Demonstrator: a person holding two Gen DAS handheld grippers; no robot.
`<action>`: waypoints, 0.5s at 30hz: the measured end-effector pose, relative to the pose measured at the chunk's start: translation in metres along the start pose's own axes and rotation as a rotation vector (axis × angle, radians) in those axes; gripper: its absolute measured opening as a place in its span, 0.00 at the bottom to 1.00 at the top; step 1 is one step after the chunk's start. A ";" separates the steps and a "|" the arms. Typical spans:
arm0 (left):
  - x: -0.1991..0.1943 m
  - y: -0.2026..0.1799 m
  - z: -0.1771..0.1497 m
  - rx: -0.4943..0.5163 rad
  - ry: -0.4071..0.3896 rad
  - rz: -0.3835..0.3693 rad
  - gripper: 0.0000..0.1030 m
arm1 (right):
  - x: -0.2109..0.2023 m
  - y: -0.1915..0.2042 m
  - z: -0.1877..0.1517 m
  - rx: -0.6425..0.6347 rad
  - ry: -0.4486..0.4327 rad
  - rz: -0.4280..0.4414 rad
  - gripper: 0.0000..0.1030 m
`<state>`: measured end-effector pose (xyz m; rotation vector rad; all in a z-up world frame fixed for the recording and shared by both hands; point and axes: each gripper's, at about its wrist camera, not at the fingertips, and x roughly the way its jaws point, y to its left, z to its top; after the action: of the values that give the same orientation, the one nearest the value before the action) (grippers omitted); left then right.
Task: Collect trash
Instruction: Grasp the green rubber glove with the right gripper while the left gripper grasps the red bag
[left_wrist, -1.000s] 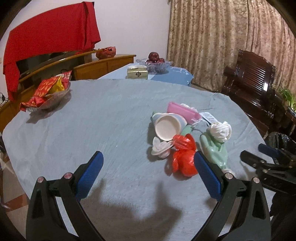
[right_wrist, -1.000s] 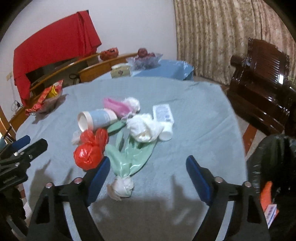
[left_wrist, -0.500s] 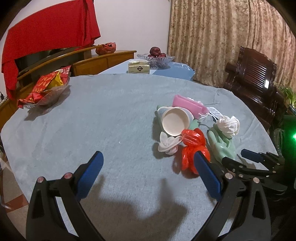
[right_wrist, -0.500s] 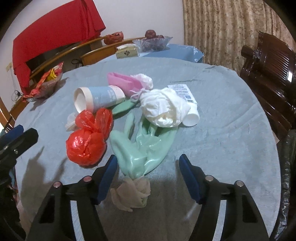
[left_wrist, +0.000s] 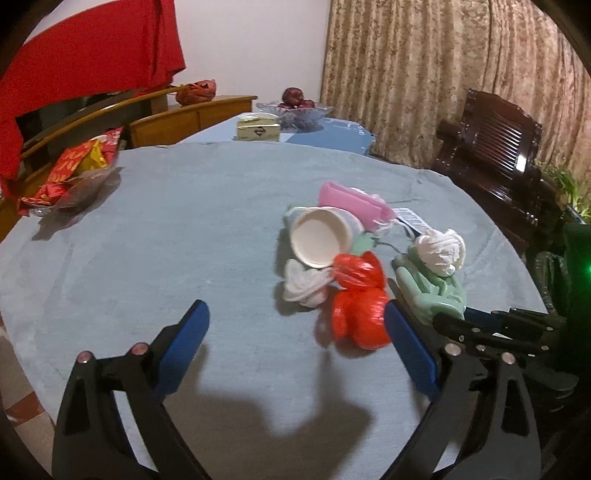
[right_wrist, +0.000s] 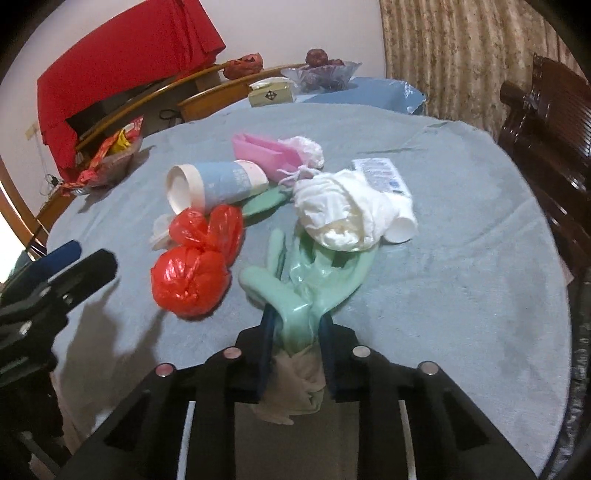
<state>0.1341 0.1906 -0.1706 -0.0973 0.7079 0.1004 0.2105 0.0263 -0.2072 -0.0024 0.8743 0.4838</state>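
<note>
My right gripper is clenched on the green rubber glove, which lies on the grey-blue cloth-covered table just beside the red plastic bag. My left gripper hovers released near that bag, with beige curtains beyond the table.

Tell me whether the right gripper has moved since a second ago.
Yes. The right gripper has advanced toward the green glove on the table, and its jaws have closed on the glove's cuff.
</note>
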 end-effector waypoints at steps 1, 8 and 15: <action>0.002 -0.005 -0.001 0.007 0.007 -0.013 0.82 | -0.004 -0.003 -0.001 -0.002 -0.003 -0.012 0.22; 0.021 -0.031 -0.001 0.025 0.033 -0.061 0.74 | -0.012 -0.023 0.001 0.017 -0.010 -0.023 0.22; 0.048 -0.042 -0.002 0.029 0.084 -0.080 0.56 | -0.013 -0.031 0.002 0.023 -0.012 -0.020 0.22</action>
<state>0.1748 0.1517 -0.2010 -0.1026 0.7878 0.0097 0.2172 -0.0064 -0.2020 0.0129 0.8671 0.4549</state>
